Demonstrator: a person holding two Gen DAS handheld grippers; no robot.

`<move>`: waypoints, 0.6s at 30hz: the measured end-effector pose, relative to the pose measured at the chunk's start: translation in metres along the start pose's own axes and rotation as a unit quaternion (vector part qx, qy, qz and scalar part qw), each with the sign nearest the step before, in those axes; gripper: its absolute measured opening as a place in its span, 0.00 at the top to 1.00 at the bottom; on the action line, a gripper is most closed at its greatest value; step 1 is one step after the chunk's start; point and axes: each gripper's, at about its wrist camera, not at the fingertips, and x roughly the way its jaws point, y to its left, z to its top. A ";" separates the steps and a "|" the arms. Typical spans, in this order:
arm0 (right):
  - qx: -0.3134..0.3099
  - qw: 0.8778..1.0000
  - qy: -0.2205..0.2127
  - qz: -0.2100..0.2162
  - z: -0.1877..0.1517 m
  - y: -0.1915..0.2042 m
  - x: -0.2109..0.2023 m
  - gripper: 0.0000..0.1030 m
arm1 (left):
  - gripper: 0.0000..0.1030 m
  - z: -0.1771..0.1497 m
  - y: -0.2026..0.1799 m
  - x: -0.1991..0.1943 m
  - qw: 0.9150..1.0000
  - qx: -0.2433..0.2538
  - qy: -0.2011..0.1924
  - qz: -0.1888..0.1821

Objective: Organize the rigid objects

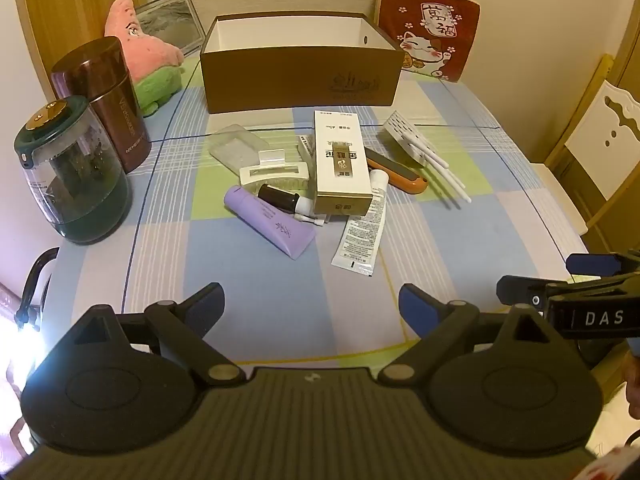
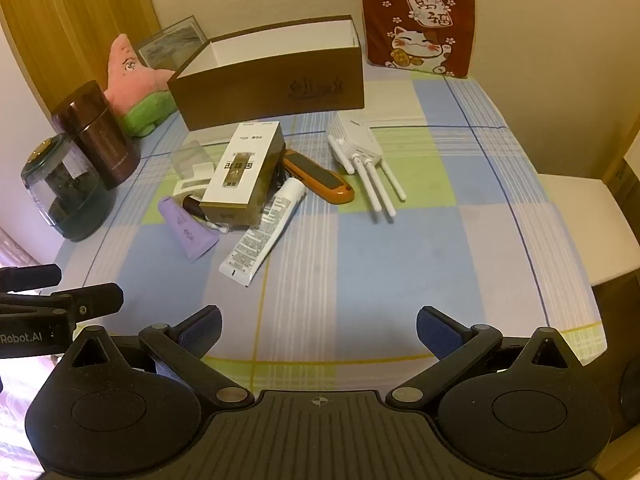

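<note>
An open brown cardboard box (image 1: 300, 80) (image 2: 276, 88) stands at the back of the checked table. In front of it lies a pile: a white-and-gold carton (image 1: 340, 164) (image 2: 244, 172), a purple tube (image 1: 272, 224) (image 2: 186, 232), a white tube (image 1: 364, 228) (image 2: 264, 228), an orange-and-black tool (image 1: 400, 172) (image 2: 320, 178), a white hair claw (image 1: 276, 172), a small black bottle (image 1: 280, 198), and a white router with antennas (image 1: 416, 148) (image 2: 362, 152). My left gripper (image 1: 311, 306) and right gripper (image 2: 319, 330) are both open and empty, near the table's front edge.
A dark green jar (image 1: 72, 172) (image 2: 64, 188) and a maroon canister (image 1: 104, 100) (image 2: 98, 132) stand at the left. A pink plush (image 1: 140, 52) (image 2: 136, 80), a framed picture (image 1: 172, 20) and a red cat cushion (image 1: 428, 28) (image 2: 416, 24) line the back. A chair (image 1: 600, 140) stands at right.
</note>
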 end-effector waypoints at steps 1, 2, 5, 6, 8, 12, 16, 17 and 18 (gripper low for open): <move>0.000 1.000 0.000 0.000 0.001 0.001 0.000 0.02 | 0.10 0.000 0.000 0.000 1.000 0.000 0.000 0.000; 0.000 1.000 0.000 0.000 0.001 0.001 0.000 0.02 | 0.10 0.000 0.000 0.000 1.000 0.000 0.000 0.000; 0.000 1.000 0.000 -0.001 -0.001 0.001 0.001 0.02 | 0.10 0.000 0.000 0.000 1.000 0.000 0.000 0.000; 0.000 1.000 0.001 -0.001 -0.001 0.001 0.001 0.02 | 0.10 0.002 0.000 0.001 1.000 0.000 0.000 0.000; 0.000 1.000 0.001 0.000 -0.001 0.001 0.000 0.02 | 0.10 0.002 0.000 0.001 1.000 0.000 0.000 -0.001; 0.001 1.000 0.001 0.000 0.000 0.001 0.002 0.02 | 0.10 0.002 0.000 0.001 1.000 -0.001 0.000 -0.001; 0.000 1.000 0.002 -0.001 0.002 0.001 0.003 0.02 | 0.10 0.002 0.000 0.001 1.000 0.000 0.000 0.000; 0.000 1.000 0.002 -0.001 0.002 0.001 0.003 0.02 | 0.10 0.002 0.000 0.001 1.000 0.000 0.001 -0.001; 0.001 1.000 0.002 0.000 0.002 0.001 0.004 0.02 | 0.10 0.002 0.000 0.001 1.000 0.000 0.001 -0.001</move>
